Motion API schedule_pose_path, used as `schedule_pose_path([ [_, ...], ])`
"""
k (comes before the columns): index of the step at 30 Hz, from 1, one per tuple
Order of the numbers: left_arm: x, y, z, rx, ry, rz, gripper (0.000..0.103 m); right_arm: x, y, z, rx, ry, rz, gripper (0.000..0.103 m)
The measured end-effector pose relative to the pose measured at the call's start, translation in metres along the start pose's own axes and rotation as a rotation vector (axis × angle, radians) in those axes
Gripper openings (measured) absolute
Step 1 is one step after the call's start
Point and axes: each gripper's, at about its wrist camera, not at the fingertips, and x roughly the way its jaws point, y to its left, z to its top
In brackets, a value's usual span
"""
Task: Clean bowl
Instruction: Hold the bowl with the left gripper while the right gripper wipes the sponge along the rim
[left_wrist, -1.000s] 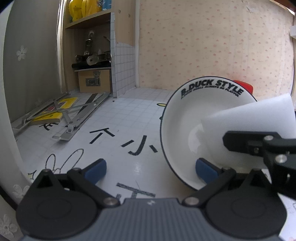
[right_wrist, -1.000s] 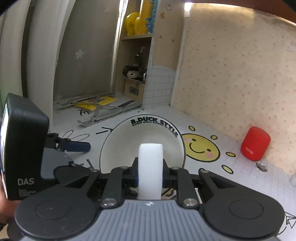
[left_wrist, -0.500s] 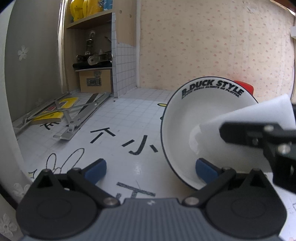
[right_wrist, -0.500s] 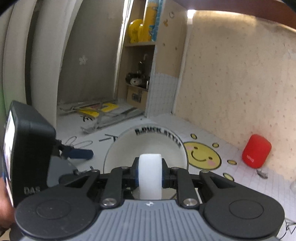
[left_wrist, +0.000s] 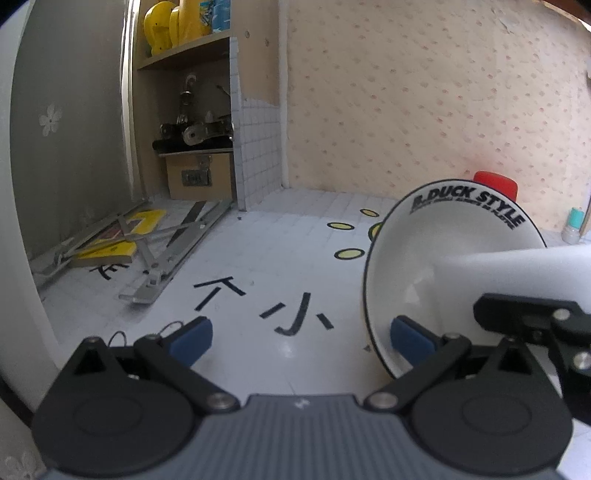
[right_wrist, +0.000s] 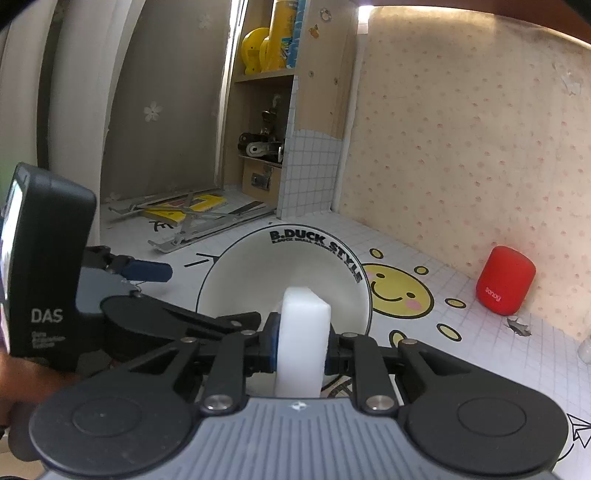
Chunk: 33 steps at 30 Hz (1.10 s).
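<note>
A white bowl (left_wrist: 417, 258) with a black rim and black lettering stands tilted on its edge on the white tiled mat, its hollow facing my right gripper. My right gripper (right_wrist: 301, 343) is shut on a white sponge (right_wrist: 303, 332), whose far end reaches into the bowl (right_wrist: 258, 273). In the left wrist view the sponge (left_wrist: 517, 269) comes in from the right. My left gripper (left_wrist: 301, 334) is open wide. Its right pad (left_wrist: 410, 339) lies at the bowl's lower rim, and I cannot tell if they touch. Its left finger (right_wrist: 147, 270) is left of the bowl.
A red speaker (right_wrist: 504, 280) stands by the dotted wall on the right. Folded metal stands and a yellow book (left_wrist: 122, 240) lie at the back left before a wooden shelf (left_wrist: 192, 122). A smiley sun (right_wrist: 397, 291) is printed on the mat behind the bowl.
The sponge has shifted a little inside the bowl and shows a narrower face in the left wrist view. The bowl stays tilted, and neither gripper has changed its opening.
</note>
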Motion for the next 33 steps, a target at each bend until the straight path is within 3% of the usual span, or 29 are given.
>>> schedule_pose_path([
  [8,-0.002,0.0,-0.008,-0.006,0.032,-0.017,0.103,0.0,-0.001,0.009,0.007,-0.043,-0.027,0.018],
  [13,-0.003,-0.001,-0.01,-0.01,0.029,-0.01,0.103,-0.002,0.007,0.021,-0.003,-0.079,0.014,0.018],
  [16,-0.003,-0.001,-0.01,-0.009,0.029,-0.009,0.103,-0.001,0.013,0.019,-0.02,-0.059,0.059,0.018],
  [22,-0.004,-0.001,-0.011,-0.008,0.026,-0.011,0.103,0.0,0.01,0.011,-0.022,-0.017,0.027,0.018],
  [28,-0.004,-0.001,-0.012,-0.009,0.025,-0.009,0.103,-0.002,0.01,0.017,-0.032,-0.032,0.027,0.017],
  [33,-0.005,-0.002,-0.012,-0.008,0.023,-0.01,0.103,0.001,0.018,0.019,-0.042,-0.054,0.078,0.017],
])
